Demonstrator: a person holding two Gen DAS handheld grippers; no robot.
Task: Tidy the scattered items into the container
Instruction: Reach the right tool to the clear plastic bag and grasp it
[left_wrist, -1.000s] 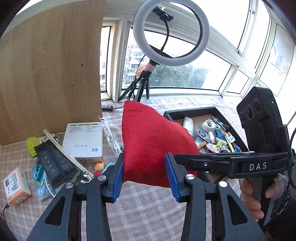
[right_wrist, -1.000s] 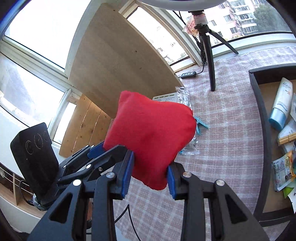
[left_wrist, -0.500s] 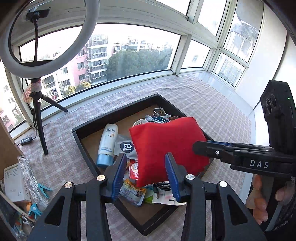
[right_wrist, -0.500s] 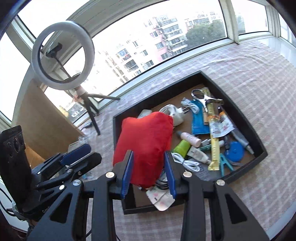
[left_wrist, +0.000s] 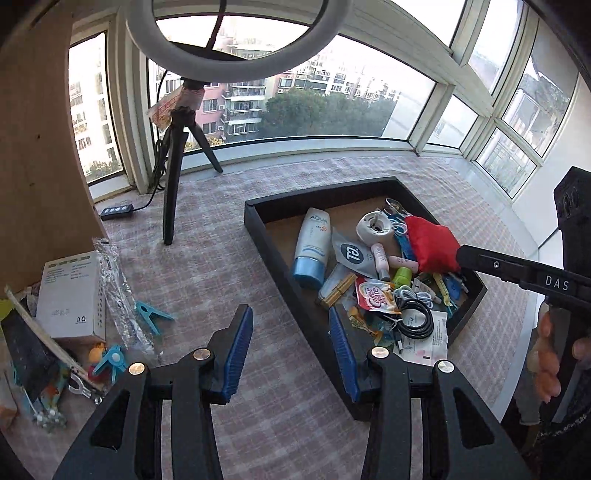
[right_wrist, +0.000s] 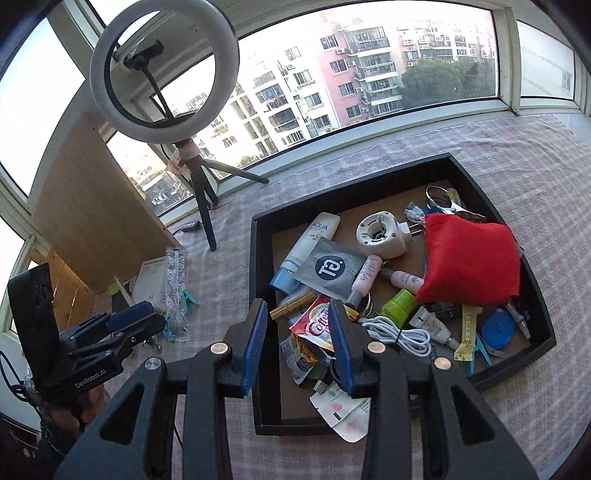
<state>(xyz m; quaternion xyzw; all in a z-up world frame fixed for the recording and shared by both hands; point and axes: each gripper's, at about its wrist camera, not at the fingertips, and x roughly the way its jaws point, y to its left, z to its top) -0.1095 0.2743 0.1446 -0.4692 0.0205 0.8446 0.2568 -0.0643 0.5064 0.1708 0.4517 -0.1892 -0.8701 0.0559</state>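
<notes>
Now the soft red fabric cushion (right_wrist: 469, 258) lies in the black tray (right_wrist: 543, 332) atop clutter. Left gripper (left_wrist: 291, 347) and right gripper (right_wrist: 297, 343) both gape empty. Likely light, squashy; pinch a corner.

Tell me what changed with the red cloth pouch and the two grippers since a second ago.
The red cloth pouch, held between both grippers a second ago, was carried to the black rectangular tray and let go; it now lies on the clutter at the tray's right side. The left gripper and right gripper stand open and empty. The white box and blue clips stayed on the checked cloth.
</notes>
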